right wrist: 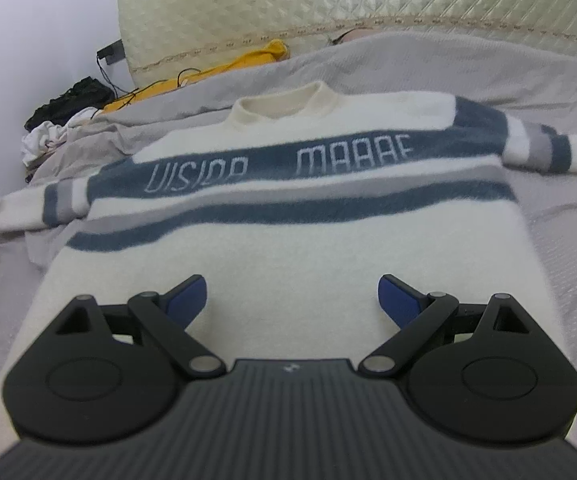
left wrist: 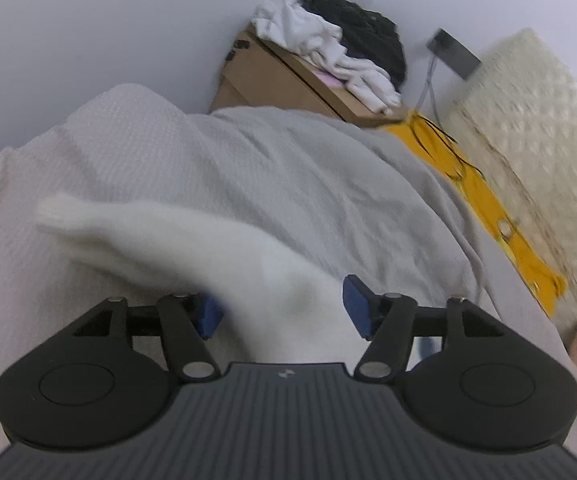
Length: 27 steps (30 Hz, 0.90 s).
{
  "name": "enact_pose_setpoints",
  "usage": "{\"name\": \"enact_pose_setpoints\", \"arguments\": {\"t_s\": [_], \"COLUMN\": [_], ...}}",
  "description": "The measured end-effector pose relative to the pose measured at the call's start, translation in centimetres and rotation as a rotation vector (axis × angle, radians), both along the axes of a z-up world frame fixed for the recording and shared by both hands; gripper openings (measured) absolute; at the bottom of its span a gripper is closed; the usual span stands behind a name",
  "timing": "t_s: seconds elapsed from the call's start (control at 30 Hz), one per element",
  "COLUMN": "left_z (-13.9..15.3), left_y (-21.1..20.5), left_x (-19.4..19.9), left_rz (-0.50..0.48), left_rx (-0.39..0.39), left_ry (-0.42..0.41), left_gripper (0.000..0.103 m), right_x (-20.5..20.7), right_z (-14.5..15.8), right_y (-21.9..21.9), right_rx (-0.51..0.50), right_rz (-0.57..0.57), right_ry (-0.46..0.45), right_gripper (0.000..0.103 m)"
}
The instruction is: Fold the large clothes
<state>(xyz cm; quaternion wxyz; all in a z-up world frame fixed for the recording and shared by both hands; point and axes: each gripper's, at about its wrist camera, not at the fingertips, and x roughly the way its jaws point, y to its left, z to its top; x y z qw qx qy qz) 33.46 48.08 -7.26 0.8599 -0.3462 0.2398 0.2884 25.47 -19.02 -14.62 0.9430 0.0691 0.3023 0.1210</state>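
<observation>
A white fuzzy sweater (right wrist: pixel 280 240) with blue and grey stripes and lettering lies flat, face up, on a grey bedspread (right wrist: pixel 408 68), sleeves spread to both sides. My right gripper (right wrist: pixel 292 300) is open just above the sweater's lower hem area, with nothing between its blue pads. In the left wrist view, my left gripper (left wrist: pixel 280 308) is open around a white sleeve (left wrist: pixel 148 236) that passes between its blue pads; the sleeve end points up-left and looks blurred.
A cardboard box (left wrist: pixel 280 76) holding white and black clothes stands by the wall. A yellow garment (left wrist: pixel 488 200) with cables lies along the bed's edge beside a cream quilted headboard (right wrist: pixel 328 4). A dark clothes pile (right wrist: pixel 68 100) lies at left.
</observation>
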Motion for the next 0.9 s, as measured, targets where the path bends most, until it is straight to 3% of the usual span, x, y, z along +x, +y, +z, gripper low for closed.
{"name": "enact_pose_setpoints", "arguments": {"t_s": [0.2,0.33,0.57,0.9], "left_z": [1.2,1.2,0.6,-2.2], "left_y": [-7.8,-13.2,-22.4,-33.8], "left_x": [-3.2,-6.0,-8.9,-12.1], "left_rz": [-0.157,-0.246,-0.431,-0.638], "left_rx": [0.063,0.057,0.103,0.071], "left_ry": [0.045,0.05,0.084,0.186], "left_gripper": [0.07,0.07,0.07,0.07], "right_x": [-1.4,-2.3,-4.8,-7.9], "right_z": [1.3,2.0,4.1,6.7], "right_y": [-1.5,-2.4,-3.0,-5.1], "right_rx": [0.027,0.04,-0.008,0.046], "right_rz": [-0.019,-0.028,-0.035,-0.02], "right_ry": [-0.034,-0.039,-0.147,-0.179], "right_gripper": [0.094,0.094,0.094,0.094]}}
